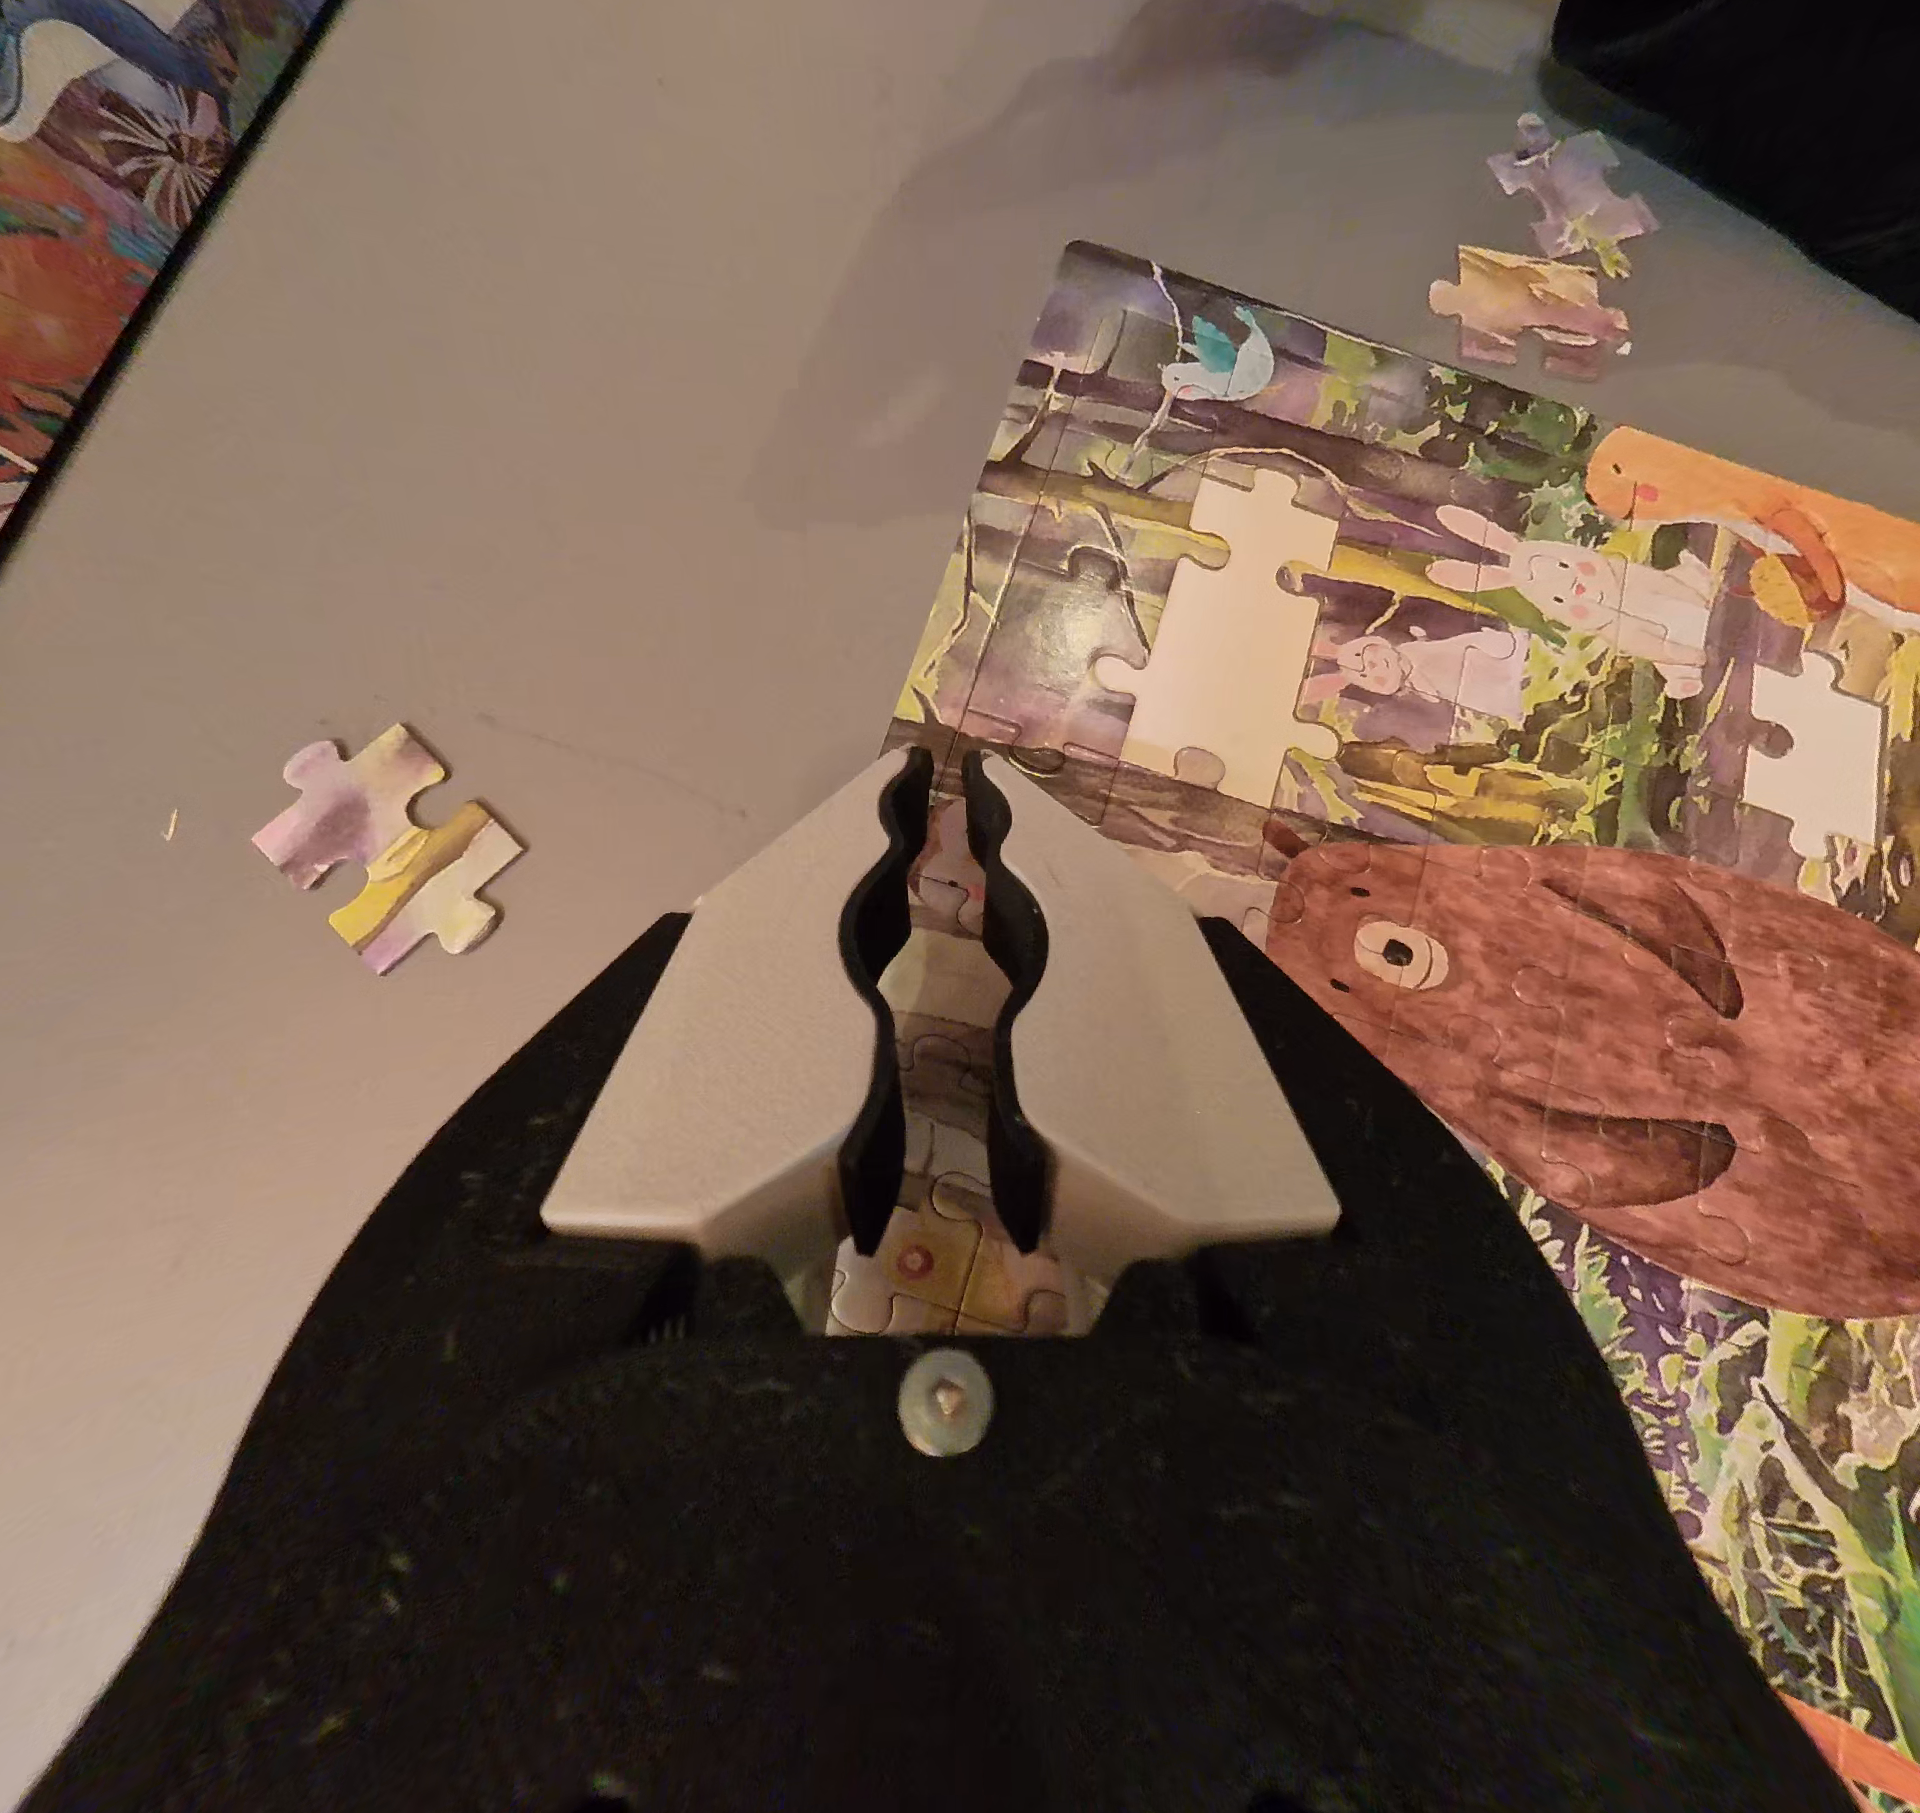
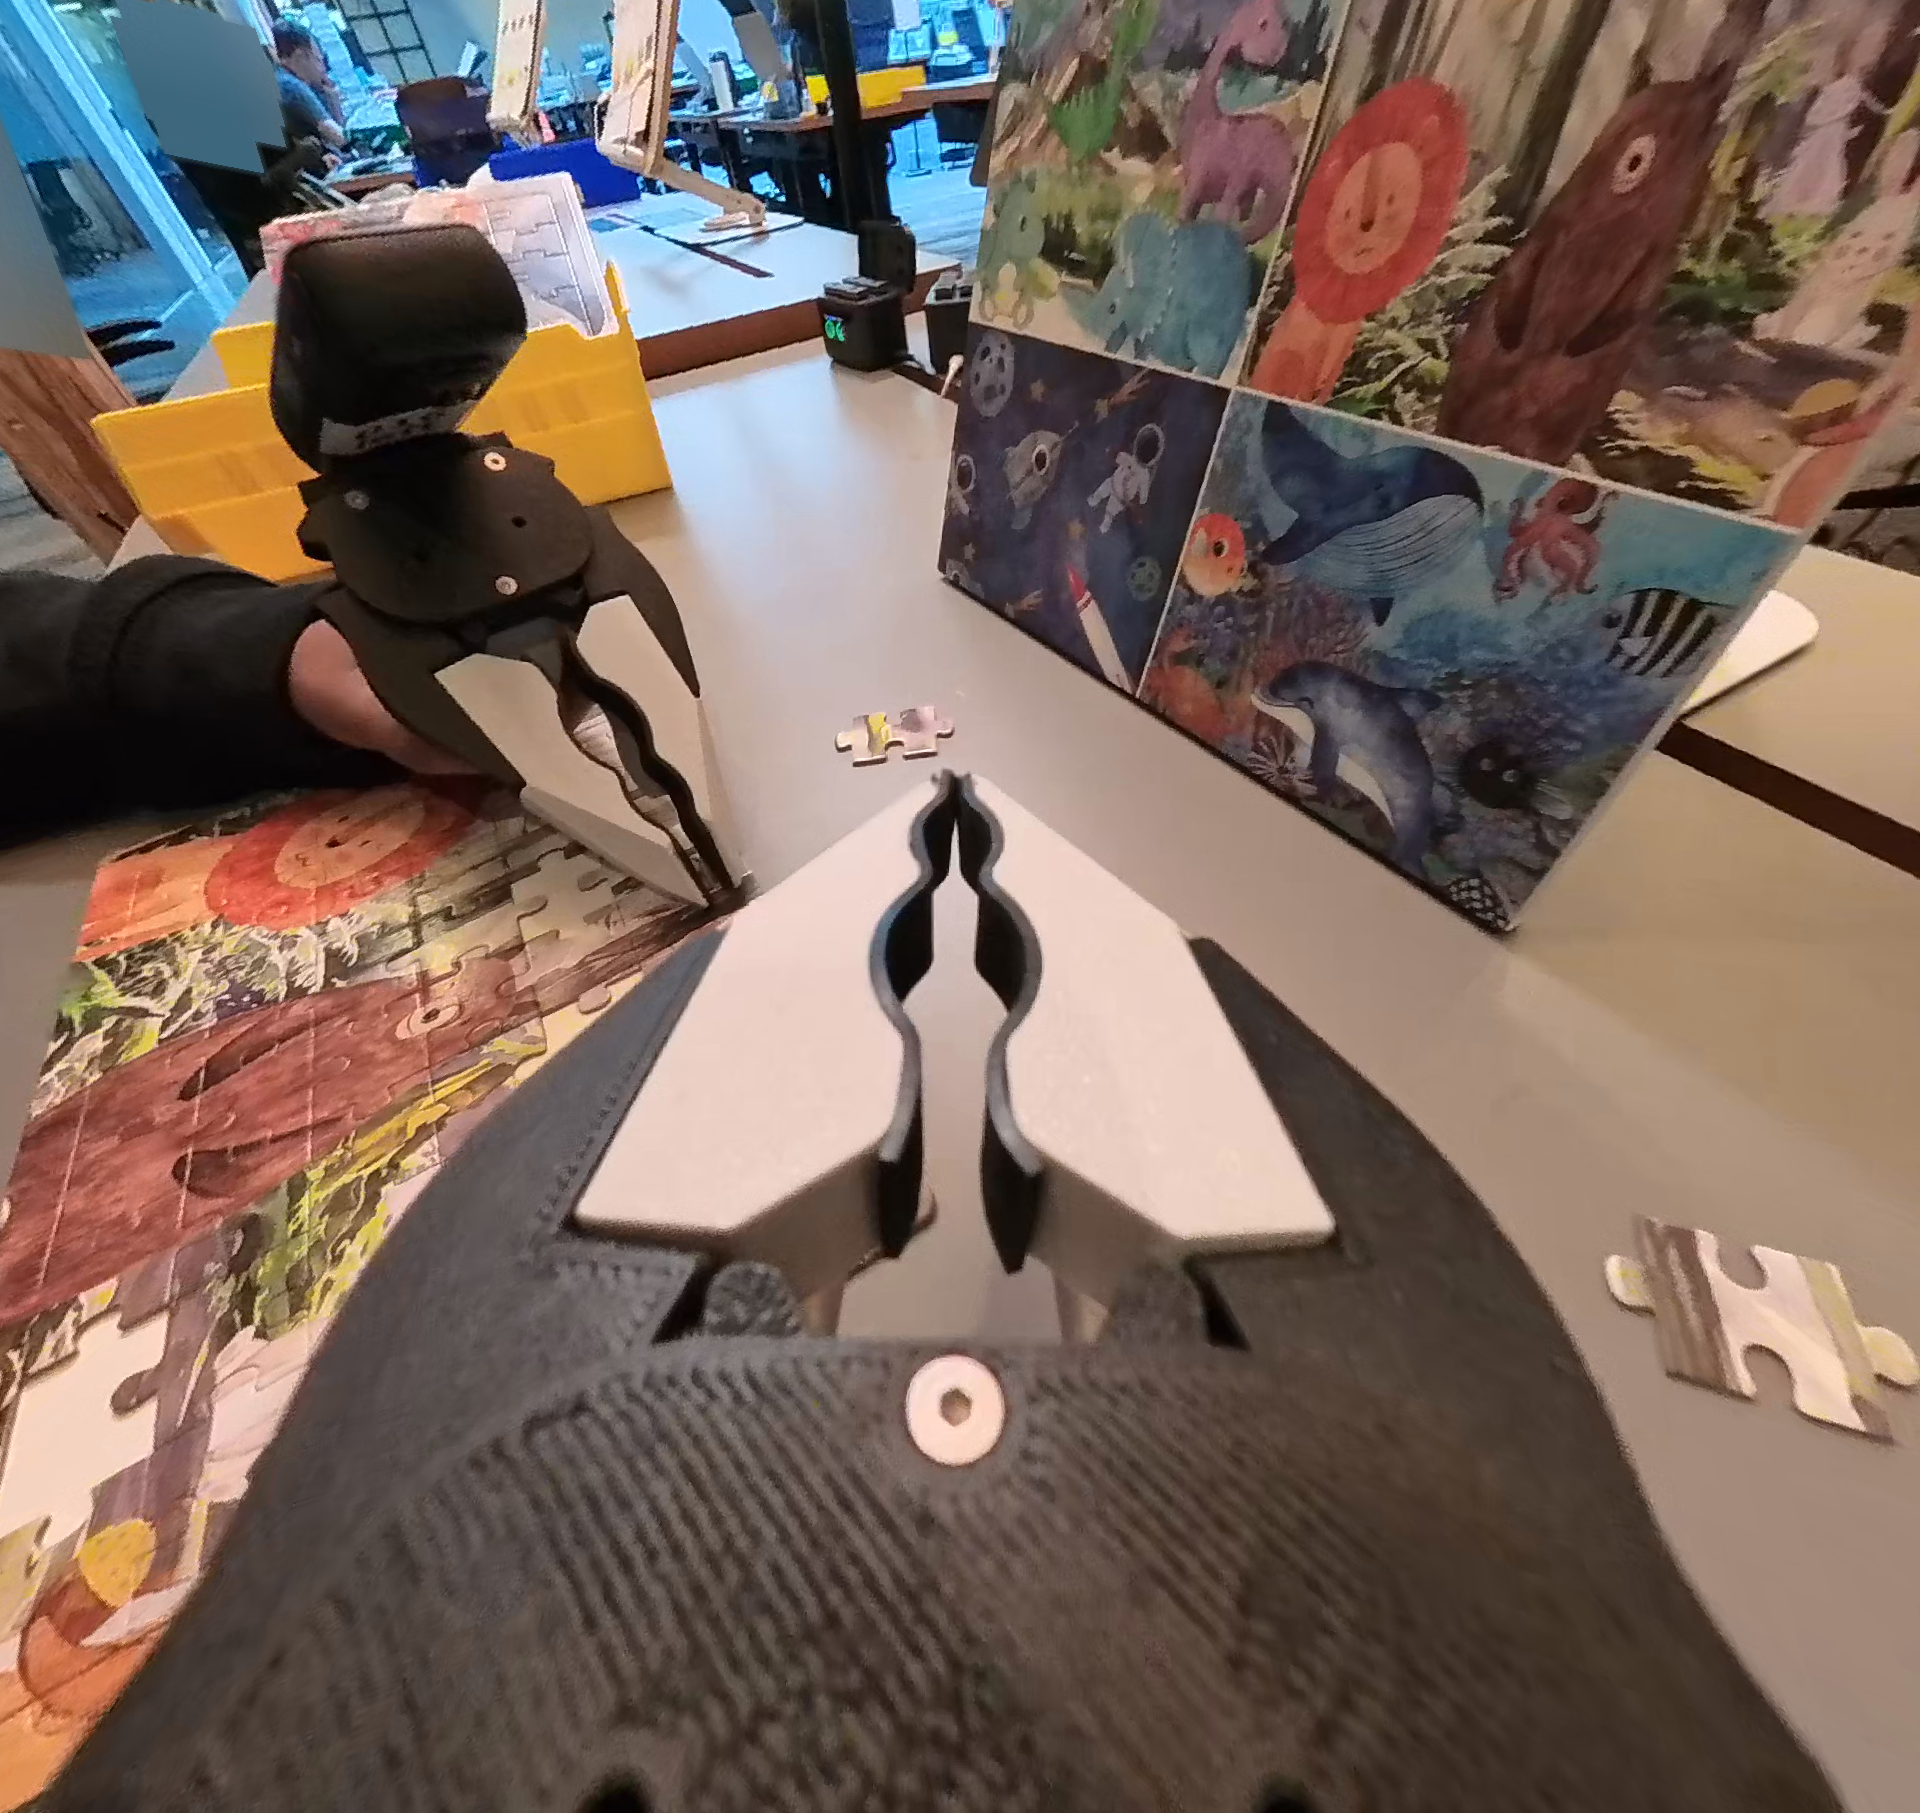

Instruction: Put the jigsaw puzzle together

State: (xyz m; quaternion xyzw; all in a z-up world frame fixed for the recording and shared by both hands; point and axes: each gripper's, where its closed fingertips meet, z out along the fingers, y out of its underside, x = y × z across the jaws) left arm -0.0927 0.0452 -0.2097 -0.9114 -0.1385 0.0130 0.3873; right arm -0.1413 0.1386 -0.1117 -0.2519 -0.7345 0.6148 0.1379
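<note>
Left wrist view: nearly closed, empty left tongs [image 1: 945, 761] press the puzzle's [image 1: 1455, 932] edge; right tongs [image 2: 954, 787] closed, empty.

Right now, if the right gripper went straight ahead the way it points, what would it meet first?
Probably the loose two-piece chunk lying on the table just beyond the right gripper; height above the table is unclear, so it might pass over.

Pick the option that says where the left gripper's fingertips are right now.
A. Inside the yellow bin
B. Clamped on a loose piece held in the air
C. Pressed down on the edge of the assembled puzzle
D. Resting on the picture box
C: in the right wrist view the left gripper points down with its tips on the edge of the assembled puzzle, nothing held between them, away from the yellow bin.
</note>
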